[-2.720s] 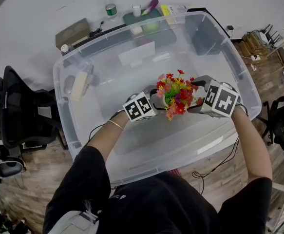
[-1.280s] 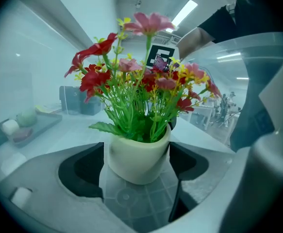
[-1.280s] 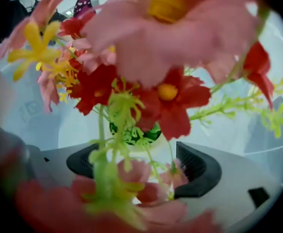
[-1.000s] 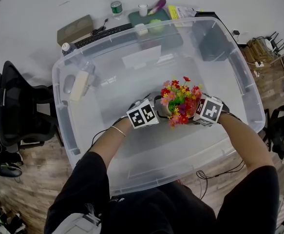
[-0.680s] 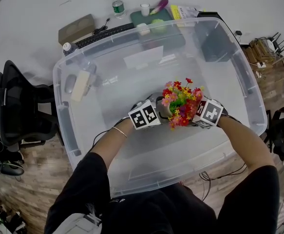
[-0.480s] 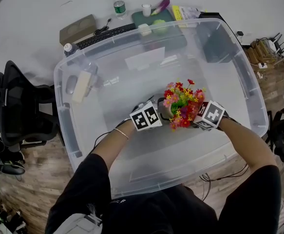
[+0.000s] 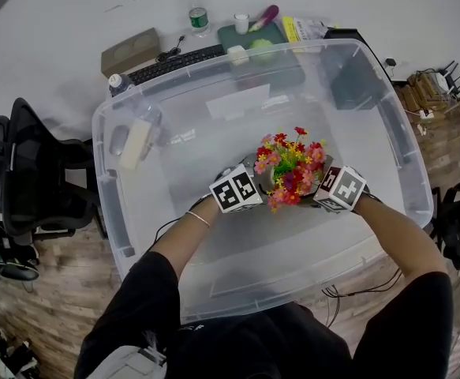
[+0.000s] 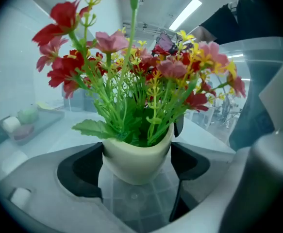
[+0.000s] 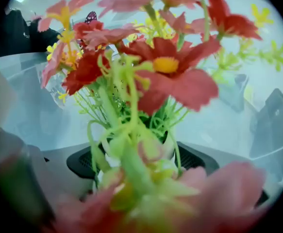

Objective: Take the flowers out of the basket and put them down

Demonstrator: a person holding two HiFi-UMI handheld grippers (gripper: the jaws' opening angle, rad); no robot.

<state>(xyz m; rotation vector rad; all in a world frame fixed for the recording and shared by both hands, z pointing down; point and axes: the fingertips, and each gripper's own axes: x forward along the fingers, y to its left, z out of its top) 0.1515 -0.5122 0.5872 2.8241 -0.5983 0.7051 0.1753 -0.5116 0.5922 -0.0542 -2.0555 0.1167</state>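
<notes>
Standing upright with stems pointing up, the flowers (image 7: 287, 163) sit inside the clear storage bin (image 7: 107, 204); the left gripper (image 8: 137, 163) at 8 o'clock and the right gripper (image 9: 139, 157) at 4 o'clock both clamp their white pot (image 8: 131, 171), bin walls all round

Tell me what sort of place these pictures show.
Probably an office or lab workroom: a white desk carrying a keyboard and a water bottle, plus a black office chair on a wooden floor.

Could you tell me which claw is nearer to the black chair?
Left. The left claw grips the flowers on the side facing the chair, which stands left of the bin; the right claw grips them on the far side.
</notes>
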